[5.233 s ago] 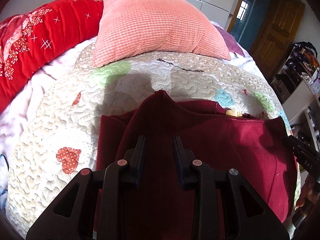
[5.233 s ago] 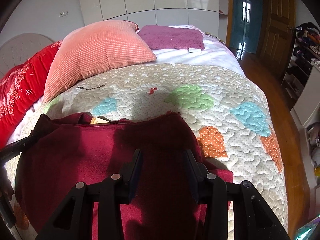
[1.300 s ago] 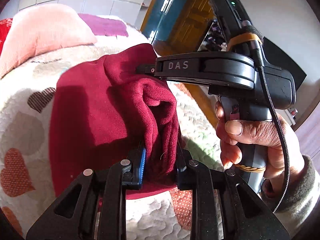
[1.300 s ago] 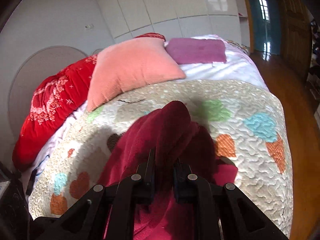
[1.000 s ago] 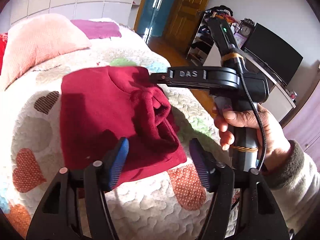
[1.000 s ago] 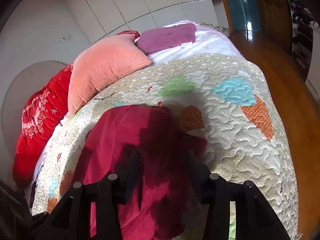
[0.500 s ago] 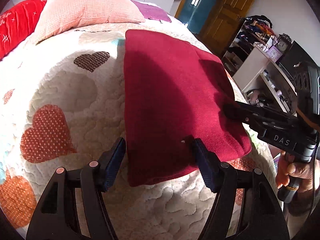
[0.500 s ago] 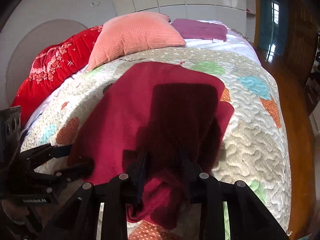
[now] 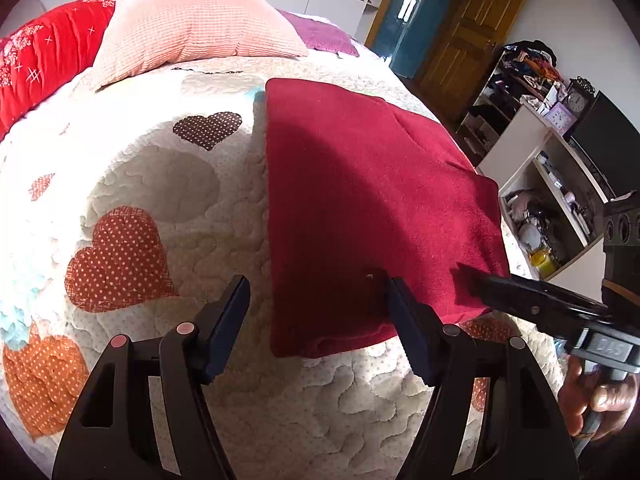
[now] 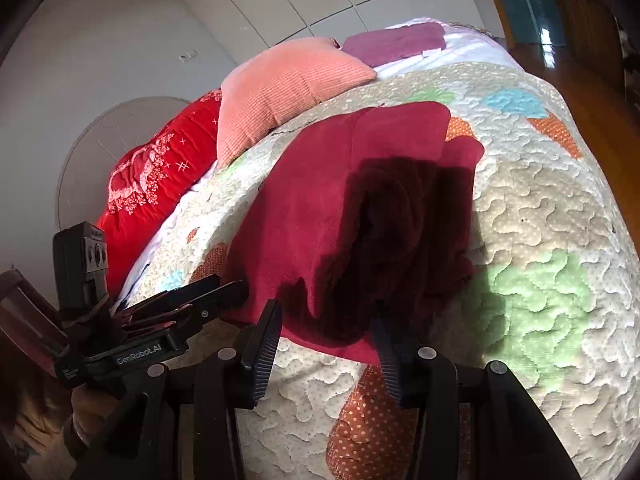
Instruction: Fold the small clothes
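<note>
Both claws were found released: the left claw (image 9: pixel 316 292) was held spread wide just over the near edge of the dark red garment (image 9: pixel 372 208), nothing pressed between its pads, and the right claw (image 10: pixel 326 330), whose jaws had just been opening a little, was held at the garment's near right corner with the cloth lying between and beyond its fingers but not pinched. A hand (image 9: pixel 596 396) was seen at the edge of the left wrist view, wrapped around the right claw's handle.

A bed was shown, covered by a cream quilt (image 9: pixel 160 208) stitched in wavy lines and patched with hearts in red, orange, brown, green and pale blue. At its head a salmon ribbed pillow (image 9: pixel 192 24) was propped beside a bright red embroidered bolster (image 9: pixel 36 64), and a folded purple cloth (image 10: pixel 396 42) was laid on the white sheet behind. White glossy cupboard doors, a wooden door, a teal panel and cluttered open shelves (image 9: pixel 536 184) were seen around the room.

On the quilt the garment was laid folded into a thick rectangle, smooth on top, with bunched layers along its right side, partly shaded by the right claw
</note>
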The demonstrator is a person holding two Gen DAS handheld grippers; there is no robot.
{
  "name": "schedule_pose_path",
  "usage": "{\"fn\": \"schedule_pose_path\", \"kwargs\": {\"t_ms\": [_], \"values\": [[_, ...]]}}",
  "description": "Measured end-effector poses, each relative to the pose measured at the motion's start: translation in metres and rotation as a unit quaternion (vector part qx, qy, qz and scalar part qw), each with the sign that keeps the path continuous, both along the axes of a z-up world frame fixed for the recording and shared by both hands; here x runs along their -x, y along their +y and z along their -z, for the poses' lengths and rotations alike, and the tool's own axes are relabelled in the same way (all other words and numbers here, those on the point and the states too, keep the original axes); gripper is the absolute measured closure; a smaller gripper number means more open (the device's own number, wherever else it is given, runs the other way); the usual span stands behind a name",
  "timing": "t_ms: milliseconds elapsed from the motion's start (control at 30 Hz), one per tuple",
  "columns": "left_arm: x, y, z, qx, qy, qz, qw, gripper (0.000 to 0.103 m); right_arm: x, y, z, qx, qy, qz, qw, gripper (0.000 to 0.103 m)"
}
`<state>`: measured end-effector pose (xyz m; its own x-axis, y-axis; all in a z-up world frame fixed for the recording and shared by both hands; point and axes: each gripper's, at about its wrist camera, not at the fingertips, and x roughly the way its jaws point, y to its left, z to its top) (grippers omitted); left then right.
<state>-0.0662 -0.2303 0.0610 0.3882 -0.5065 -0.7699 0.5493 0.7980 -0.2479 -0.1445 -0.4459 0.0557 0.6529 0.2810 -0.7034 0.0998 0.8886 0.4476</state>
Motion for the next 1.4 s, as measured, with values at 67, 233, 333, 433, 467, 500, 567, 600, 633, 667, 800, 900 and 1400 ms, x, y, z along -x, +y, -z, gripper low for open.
{"fn": "schedule_pose_path", "kwargs": {"t_ms": [67, 233, 333, 433, 467, 500, 567, 600, 633, 667, 800, 900, 1400], "values": [[0.003, 0.001, -0.002, 0.001, 0.004, -0.001, 1.0000, 0.032, 0.005, 0.000, -0.003, 0.017, -0.012, 0.006, 1.000, 0.089], [0.011, 0.002, -0.005, -0.012, -0.015, 0.003, 0.9998, 0.032, 0.023, 0.000, -0.008, 0.061, -0.016, 0.014, 0.998, 0.095], [0.011, -0.001, 0.002, -0.017, -0.003, -0.001, 0.9999, 0.032, 0.021, -0.001, 0.008, 0.061, 0.004, 0.022, 0.998, 0.095], [0.016, 0.001, 0.000, -0.025, -0.014, -0.001, 0.9996, 0.032, 0.028, -0.001, -0.004, 0.055, -0.009, 0.024, 0.998, 0.094], [0.017, 0.002, -0.002, -0.027, -0.021, -0.001, 0.9994, 0.032, 0.032, -0.002, -0.010, 0.053, -0.014, 0.026, 0.998, 0.095], [0.018, 0.003, -0.005, -0.029, -0.028, -0.004, 0.9992, 0.032, 0.037, -0.002, -0.015, 0.047, -0.021, 0.029, 0.998, 0.094], [0.018, 0.005, -0.010, -0.034, -0.040, -0.010, 0.9986, 0.032, 0.042, -0.003, -0.026, 0.039, -0.033, 0.033, 0.998, 0.090], [0.018, 0.005, -0.012, -0.033, -0.044, -0.013, 0.9984, 0.032, 0.044, -0.001, -0.031, 0.040, -0.038, 0.033, 0.998, 0.088], [0.018, 0.006, -0.014, -0.031, -0.047, -0.015, 0.9983, 0.032, 0.045, 0.000, -0.035, 0.042, -0.042, 0.033, 0.998, 0.085], [0.017, 0.006, -0.016, -0.030, -0.049, -0.017, 0.9982, 0.032, 0.045, 0.003, -0.039, 0.045, -0.047, 0.034, 0.997, 0.083], [0.013, 0.002, -0.021, -0.038, -0.064, -0.018, 0.9970, 0.032, 0.036, 0.015, -0.052, 0.057, -0.064, 0.028, 0.996, 0.070], [0.007, -0.003, -0.022, -0.037, -0.067, -0.018, 0.9969, 0.032, 0.025, 0.020, -0.057, 0.069, -0.072, 0.033, 0.994, 0.070], [-0.020, -0.029, -0.004, -0.050, -0.055, -0.016, 0.9971, 0.032, -0.029, -0.001, -0.016, 0.098, -0.011, 0.054, 0.994, 0.070]]}}
